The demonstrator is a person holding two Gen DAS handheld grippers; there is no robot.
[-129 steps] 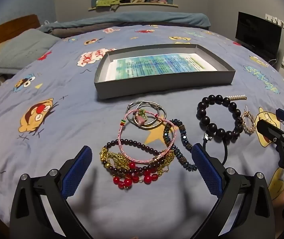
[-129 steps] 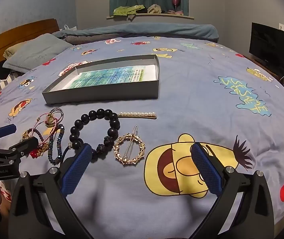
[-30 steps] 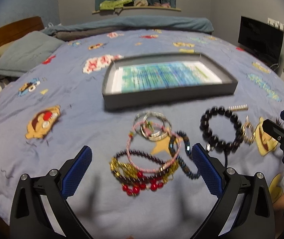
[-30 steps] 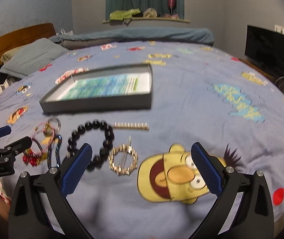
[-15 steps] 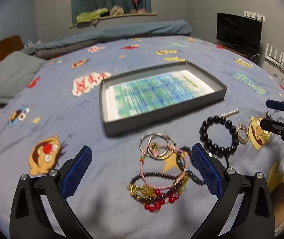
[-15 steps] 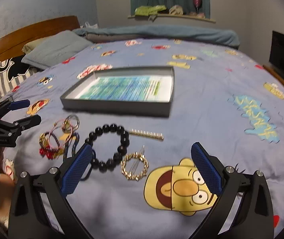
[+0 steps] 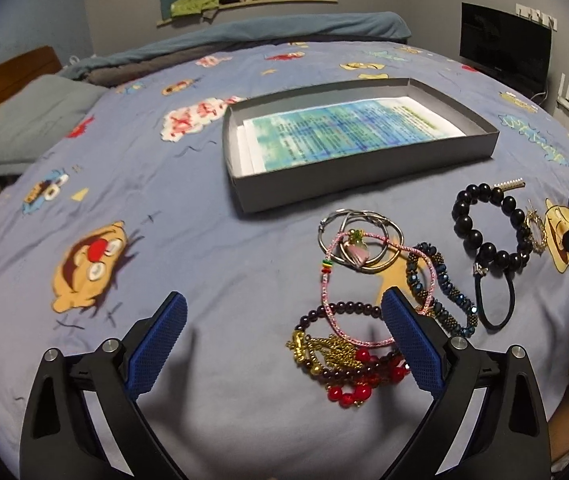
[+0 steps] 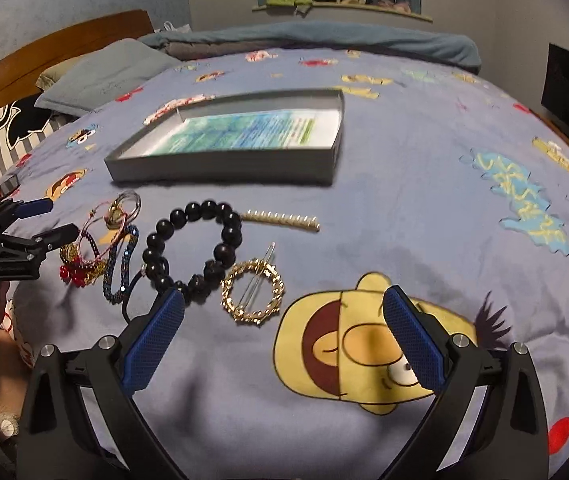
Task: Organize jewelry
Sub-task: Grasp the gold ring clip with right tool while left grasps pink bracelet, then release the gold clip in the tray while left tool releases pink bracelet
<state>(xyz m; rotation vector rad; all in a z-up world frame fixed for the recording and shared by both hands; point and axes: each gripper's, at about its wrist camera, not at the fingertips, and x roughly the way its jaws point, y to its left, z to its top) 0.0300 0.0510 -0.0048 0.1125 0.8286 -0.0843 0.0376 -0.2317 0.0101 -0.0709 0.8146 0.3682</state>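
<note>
Blue-padded jaws gape wide, holding nothing — left gripper (image 7: 282, 338), right gripper (image 8: 284, 332). Black bead bracelet (image 8: 192, 250) lies at 11 o'clock — grey box (image 8: 220, 168) beyond.

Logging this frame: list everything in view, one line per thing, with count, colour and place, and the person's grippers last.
box: 1, grey, open, printed sheet inside, on the bed beyond the jewelry
black bead bracelet: 1, black, middle of the row
pearl hair clip: 1, gold and white, right of the black beads
round gold hair clip: 1, gold, in front of the black beads
blue beaded bracelet: 1, dark blue, left of the black beads
silver bangles: a few, overlapping, nearest the box
pink cord bracelet: 1, over the tangled pile
red bead and gold chain pile: tangled, nearest the left gripper
bedspread: 1, blue, cartoon prints
pillow: 1, grey, far left
left gripper: open, empty
right gripper: open, empty
</note>
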